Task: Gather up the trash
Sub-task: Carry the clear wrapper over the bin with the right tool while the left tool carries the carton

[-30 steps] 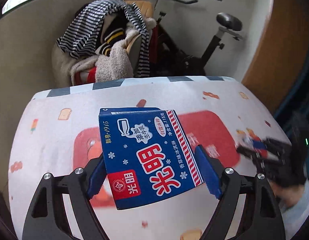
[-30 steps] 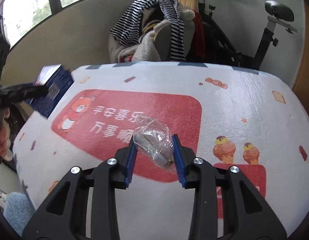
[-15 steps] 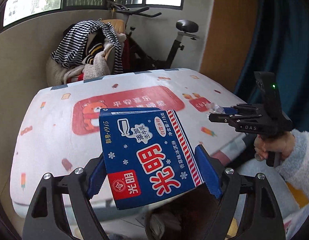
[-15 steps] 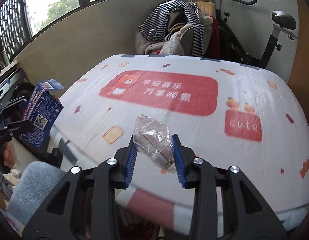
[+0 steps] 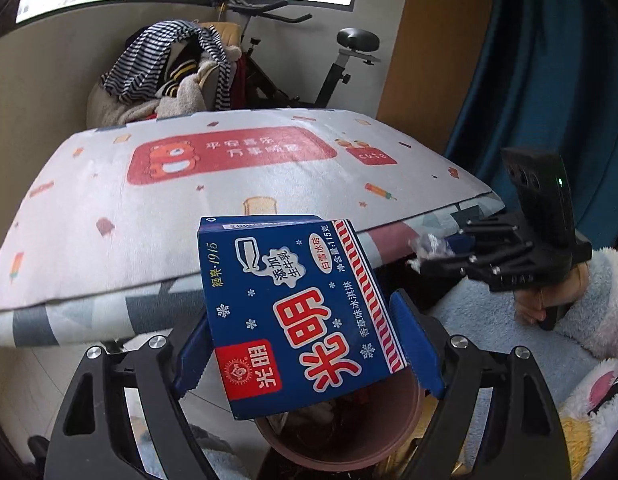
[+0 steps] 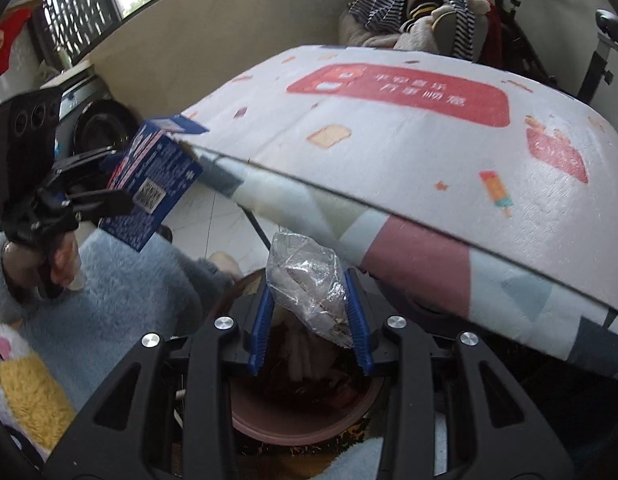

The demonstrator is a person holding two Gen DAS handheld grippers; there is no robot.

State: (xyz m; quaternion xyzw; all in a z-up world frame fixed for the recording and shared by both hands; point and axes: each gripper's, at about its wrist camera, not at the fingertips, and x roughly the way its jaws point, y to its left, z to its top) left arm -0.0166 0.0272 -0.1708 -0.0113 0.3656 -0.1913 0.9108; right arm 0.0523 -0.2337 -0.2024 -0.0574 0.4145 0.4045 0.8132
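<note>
Two pieces of trash, both lifted and neither yet binned. Left tool [image 5: 309,348]: clamped on the blue ice-cream carton [image 5: 299,306], held tilted above the pink waste bin's [image 5: 337,452] near-left rim. Right tool [image 6: 309,324]: clamped on a crumpled clear plastic wrapper [image 6: 309,280], directly over the bin's mouth, which already holds rubbish. Far: printed bed cover [image 5: 189,208], no trash visible on it. Remaining, by judgement: release both items into the bin.

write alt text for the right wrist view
The right hand-held gripper holds a crumpled plastic bag above a pink bin. At left, the left hand-held gripper holds a blue carton beside the table.
</note>
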